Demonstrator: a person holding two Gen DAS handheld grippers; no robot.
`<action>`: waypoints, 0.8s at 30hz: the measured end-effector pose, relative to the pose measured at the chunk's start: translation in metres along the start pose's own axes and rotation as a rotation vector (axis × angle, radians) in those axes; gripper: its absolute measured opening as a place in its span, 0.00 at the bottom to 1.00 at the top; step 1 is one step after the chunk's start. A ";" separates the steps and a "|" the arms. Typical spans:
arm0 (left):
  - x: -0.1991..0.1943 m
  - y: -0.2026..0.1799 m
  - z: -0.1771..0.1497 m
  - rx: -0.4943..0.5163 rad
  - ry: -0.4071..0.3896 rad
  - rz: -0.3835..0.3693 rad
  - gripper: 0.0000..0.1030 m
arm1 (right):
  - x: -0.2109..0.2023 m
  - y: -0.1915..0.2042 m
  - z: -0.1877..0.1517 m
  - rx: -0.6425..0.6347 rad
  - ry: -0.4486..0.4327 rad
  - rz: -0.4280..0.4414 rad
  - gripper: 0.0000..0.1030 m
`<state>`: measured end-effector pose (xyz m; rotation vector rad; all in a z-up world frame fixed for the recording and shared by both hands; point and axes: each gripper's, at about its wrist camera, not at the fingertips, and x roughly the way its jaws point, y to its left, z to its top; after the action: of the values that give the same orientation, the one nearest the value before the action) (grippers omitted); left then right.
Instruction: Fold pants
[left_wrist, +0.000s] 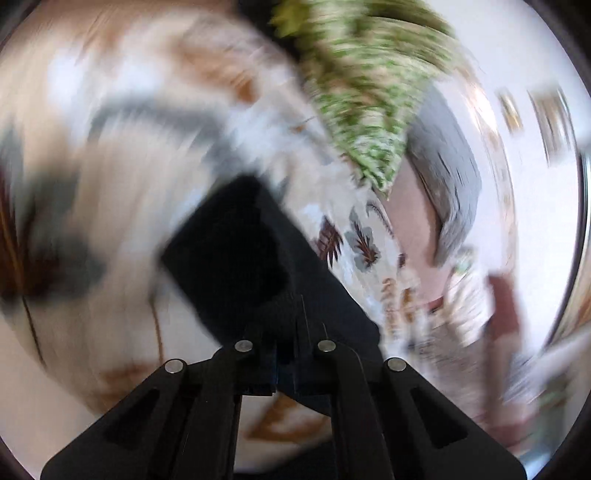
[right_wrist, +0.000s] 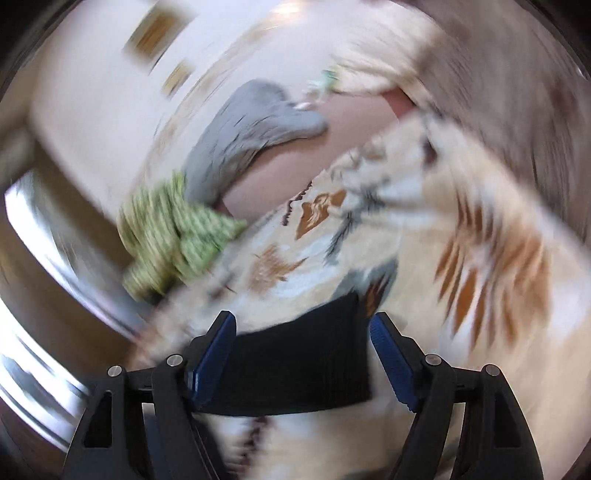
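Note:
Both views are blurred by motion. The pants (left_wrist: 240, 254) are dark, nearly black cloth. My left gripper (left_wrist: 284, 354) is shut on the pants, which hang forward from the fingers over a leaf-patterned bedspread (left_wrist: 362, 240). In the right wrist view the dark pants (right_wrist: 295, 365) lie between the fingers of my right gripper (right_wrist: 303, 328). Its blue pads (right_wrist: 214, 354) stand wide apart and do not pinch the cloth.
A green-patterned cloth (right_wrist: 166, 232) and a grey garment (right_wrist: 251, 125) lie on the bed beyond the pants. Both also show in the left wrist view, green (left_wrist: 369, 110) and grey (left_wrist: 450, 177). A pale wall with small frames (right_wrist: 155, 33) is behind.

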<state>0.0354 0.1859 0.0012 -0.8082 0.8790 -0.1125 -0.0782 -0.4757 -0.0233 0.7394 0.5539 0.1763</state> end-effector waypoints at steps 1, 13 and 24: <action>-0.003 -0.010 0.000 0.096 -0.048 0.031 0.03 | 0.000 -0.008 -0.003 0.071 0.000 0.049 0.73; 0.026 -0.020 0.017 0.291 -0.085 0.134 0.03 | 0.046 -0.045 -0.042 0.372 0.198 0.125 0.69; 0.018 0.011 0.007 0.253 -0.038 0.154 0.03 | 0.062 -0.041 -0.049 0.264 0.208 -0.094 0.03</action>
<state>0.0496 0.1906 -0.0155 -0.5040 0.8678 -0.0706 -0.0541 -0.4558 -0.1062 0.9548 0.8193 0.0936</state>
